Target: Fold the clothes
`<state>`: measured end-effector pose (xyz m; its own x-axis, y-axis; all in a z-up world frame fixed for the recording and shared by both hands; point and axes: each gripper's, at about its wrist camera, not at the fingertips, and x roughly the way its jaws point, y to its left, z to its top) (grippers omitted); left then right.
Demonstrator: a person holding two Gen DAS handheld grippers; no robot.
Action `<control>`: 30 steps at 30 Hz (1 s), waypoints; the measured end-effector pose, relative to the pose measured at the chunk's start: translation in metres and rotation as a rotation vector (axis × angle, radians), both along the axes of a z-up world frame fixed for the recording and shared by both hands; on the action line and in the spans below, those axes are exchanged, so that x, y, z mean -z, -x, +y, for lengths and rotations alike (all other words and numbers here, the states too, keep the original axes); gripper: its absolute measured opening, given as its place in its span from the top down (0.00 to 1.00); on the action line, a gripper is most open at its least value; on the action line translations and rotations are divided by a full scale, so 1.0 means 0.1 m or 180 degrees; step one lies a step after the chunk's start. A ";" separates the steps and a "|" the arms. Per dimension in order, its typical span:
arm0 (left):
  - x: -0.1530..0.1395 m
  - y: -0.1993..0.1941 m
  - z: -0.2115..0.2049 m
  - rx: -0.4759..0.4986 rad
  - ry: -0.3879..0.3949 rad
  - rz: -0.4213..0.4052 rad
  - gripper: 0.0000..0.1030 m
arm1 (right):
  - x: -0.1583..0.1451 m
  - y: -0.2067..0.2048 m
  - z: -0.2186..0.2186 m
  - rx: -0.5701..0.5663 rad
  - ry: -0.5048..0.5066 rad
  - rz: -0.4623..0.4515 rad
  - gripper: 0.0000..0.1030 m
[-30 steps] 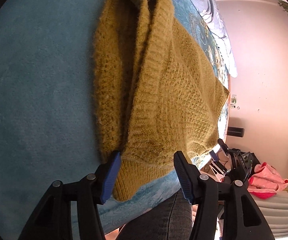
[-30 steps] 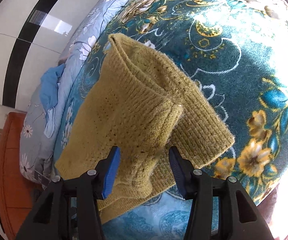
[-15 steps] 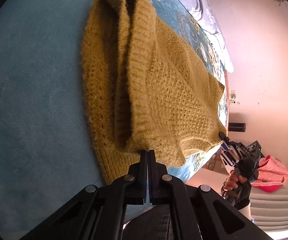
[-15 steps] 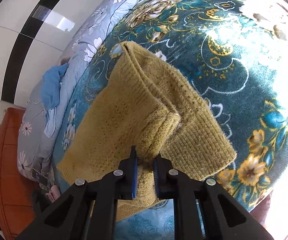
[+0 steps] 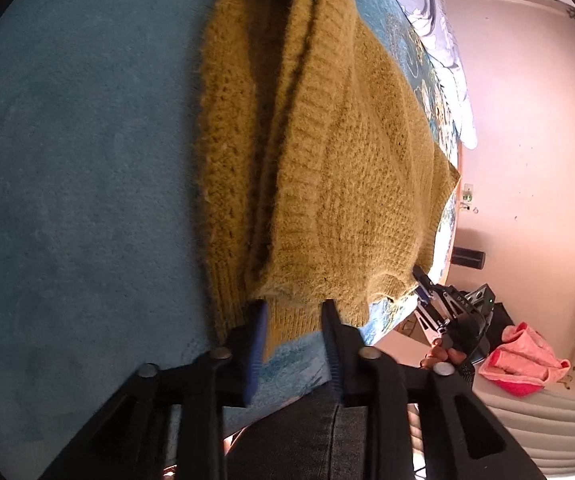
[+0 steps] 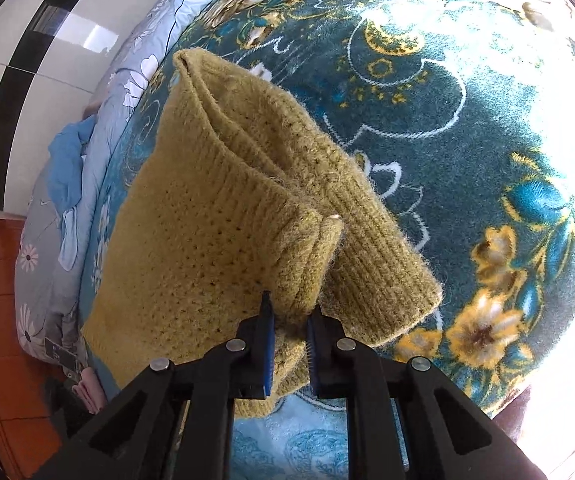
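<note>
A mustard-yellow knitted sweater (image 5: pixel 339 152) lies folded on a teal floral blanket (image 6: pixel 467 128). My left gripper (image 5: pixel 292 308) is open, its fingers at the sweater's near ribbed hem with the folded top layer resting just beyond the tips. My right gripper (image 6: pixel 290 312) stands partly open around the near corner of the folded-over ribbed edge (image 6: pixel 307 256) of the sweater (image 6: pixel 191 240); whether it still grips the fabric is unclear. The right gripper also shows in the left wrist view (image 5: pixel 427 292), held by a hand at the sweater's right corner.
A plain teal blanket area (image 5: pixel 79 184) lies left of the sweater. A pale floral quilt (image 6: pixel 87 168) with blue cloth (image 6: pixel 67 164) lies at the far side. Pink cloth (image 5: pixel 523 364) lies on a pale surface beyond the bed edge. My dark trousers (image 5: pixel 319 432) are below.
Both grippers closed on the sweater's near edge half a second ago. The left one has now opened again, and the right one has opened partway. The folded layer stays in place.
</note>
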<state>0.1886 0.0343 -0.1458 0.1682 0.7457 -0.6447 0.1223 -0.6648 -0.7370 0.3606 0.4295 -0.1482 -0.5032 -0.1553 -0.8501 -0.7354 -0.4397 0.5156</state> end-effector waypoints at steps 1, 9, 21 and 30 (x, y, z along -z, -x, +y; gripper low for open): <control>-0.01 0.02 -0.02 -0.0037 -0.0002 0.0005 0.51 | 0.01 -0.01 0.00 0.0002 0.0018 0.0011 0.87; 0.00 0.14 0.11 -0.0020 0.0043 0.0064 0.48 | 0.03 -0.03 -0.01 0.0021 0.0060 0.0012 0.86; -0.10 0.00 0.19 0.0123 0.0098 0.0276 0.88 | -0.03 0.00 -0.01 -0.0043 -0.0054 0.0017 0.87; 0.14 -0.04 0.26 0.0316 0.0315 0.0161 0.88 | 0.00 -0.03 0.03 -0.0050 -0.0125 -0.0098 0.87</control>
<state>0.1931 0.0602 -0.1595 0.2033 0.6593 -0.7238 0.0166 -0.7415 -0.6708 0.3640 0.4322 -0.1483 -0.4744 -0.1292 -0.8707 -0.7435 -0.4708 0.4750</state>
